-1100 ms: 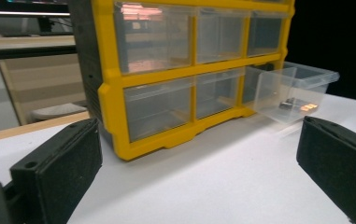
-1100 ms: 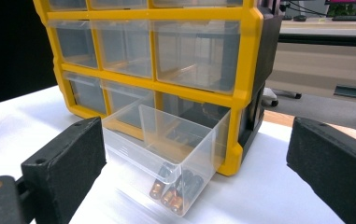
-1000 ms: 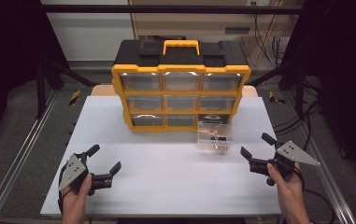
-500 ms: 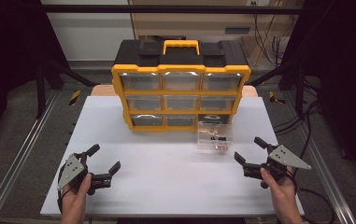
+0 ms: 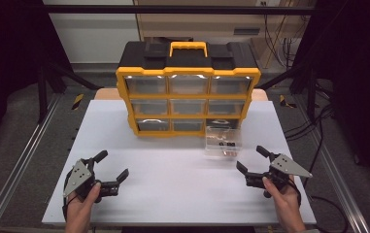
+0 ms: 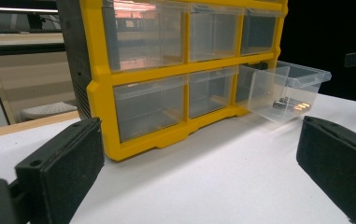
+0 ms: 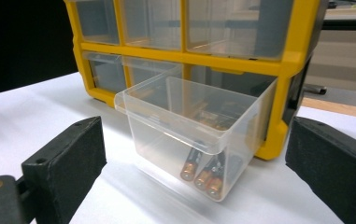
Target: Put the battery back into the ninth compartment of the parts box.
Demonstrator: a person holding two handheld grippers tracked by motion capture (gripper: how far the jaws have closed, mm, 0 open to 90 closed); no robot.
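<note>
Clear drawer (image 5: 223,141) with batteries (image 7: 203,175), pulled out of yellow organizer (image 5: 188,101) toward desk's right edge (image 5: 289,145). Dead ahead of right gripper (image 5: 251,167), jaws spread wide, empty; nearer hand. Left gripper (image 5: 110,166) likewise agape, well apart near front-left corner.

1. No lettering, brand or number is showing legibly on the yellow and black drawer organizer (image 5: 188,92).
2. The batteries (image 7: 202,176) in the clear pulled-out drawer (image 7: 192,133) are showing no wording sharp enough to read.
</note>
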